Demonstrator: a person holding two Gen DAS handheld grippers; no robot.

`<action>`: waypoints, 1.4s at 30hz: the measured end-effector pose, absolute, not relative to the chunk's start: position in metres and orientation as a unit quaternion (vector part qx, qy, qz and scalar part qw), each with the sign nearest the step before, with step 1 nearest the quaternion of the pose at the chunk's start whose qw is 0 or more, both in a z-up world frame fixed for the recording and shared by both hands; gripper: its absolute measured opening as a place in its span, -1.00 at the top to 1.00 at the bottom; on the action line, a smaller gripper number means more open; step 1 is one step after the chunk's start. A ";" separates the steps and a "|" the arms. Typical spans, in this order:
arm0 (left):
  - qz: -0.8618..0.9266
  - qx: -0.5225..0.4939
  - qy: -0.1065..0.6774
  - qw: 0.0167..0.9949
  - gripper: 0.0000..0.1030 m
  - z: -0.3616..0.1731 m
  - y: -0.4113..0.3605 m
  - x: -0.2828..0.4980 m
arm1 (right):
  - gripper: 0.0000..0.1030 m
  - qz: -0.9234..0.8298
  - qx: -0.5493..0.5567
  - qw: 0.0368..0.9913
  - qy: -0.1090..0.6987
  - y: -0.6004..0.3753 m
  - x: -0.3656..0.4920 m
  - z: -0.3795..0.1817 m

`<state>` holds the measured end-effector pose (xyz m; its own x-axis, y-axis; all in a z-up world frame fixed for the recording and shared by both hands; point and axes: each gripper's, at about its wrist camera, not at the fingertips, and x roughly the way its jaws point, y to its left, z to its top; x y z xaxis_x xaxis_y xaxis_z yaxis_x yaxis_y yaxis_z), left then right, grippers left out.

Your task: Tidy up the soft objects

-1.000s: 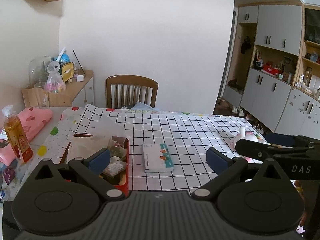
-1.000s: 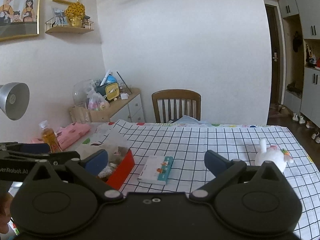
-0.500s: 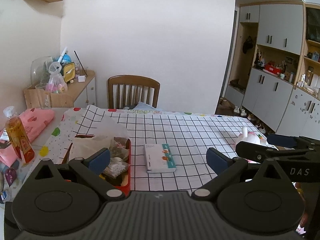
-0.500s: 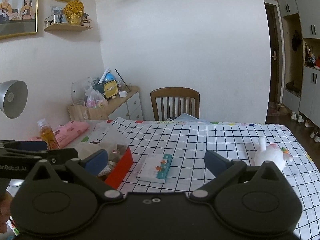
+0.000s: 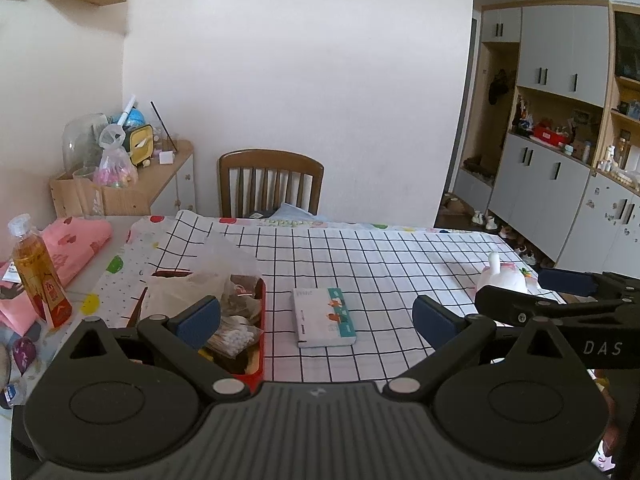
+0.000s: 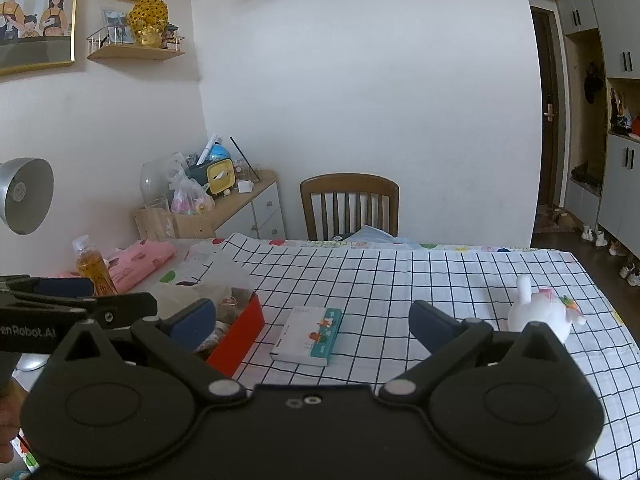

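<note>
A white plush toy [image 6: 538, 314] with a pink and orange tag lies on the right side of the checked tablecloth [image 6: 400, 276]; in the left wrist view the plush toy [image 5: 502, 278] peeks out behind the other gripper. A red box [image 5: 256, 312] holding plastic bags and cotton swabs stands at the left. My left gripper [image 5: 316, 318] is open above the table's near edge, nothing between its fingers. My right gripper [image 6: 312, 320] is open too, held above the near edge, with the plush toy off to its right.
A white and teal booklet [image 5: 323, 317] lies mid-table, also the booklet [image 6: 308, 335] in the right wrist view. An orange drink bottle [image 5: 38, 274] and pink cloth [image 5: 76, 240] sit at the left. A wooden chair [image 5: 270, 182] stands beyond the table, cabinets [image 5: 560, 152] to the right.
Both grippers have drifted slightly; the view has shifted a little and the table objects sit marginally lower and rightward. Jaws stay open, nothing was grasped.
</note>
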<state>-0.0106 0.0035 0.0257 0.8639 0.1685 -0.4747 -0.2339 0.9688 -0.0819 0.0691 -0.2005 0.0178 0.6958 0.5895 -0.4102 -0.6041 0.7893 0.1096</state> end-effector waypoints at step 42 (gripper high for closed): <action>0.101 -0.068 0.232 0.965 -0.99 0.025 0.003 -0.011 | -1.00 0.309 -0.027 0.928 0.208 -0.199 0.064 0.019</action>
<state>-0.0114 0.0033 0.0247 0.8715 0.1634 -0.4623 -0.2268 0.9703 -0.0845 0.0644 -0.1986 0.0193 0.7230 0.5617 -0.4022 -0.5841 0.8079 0.0783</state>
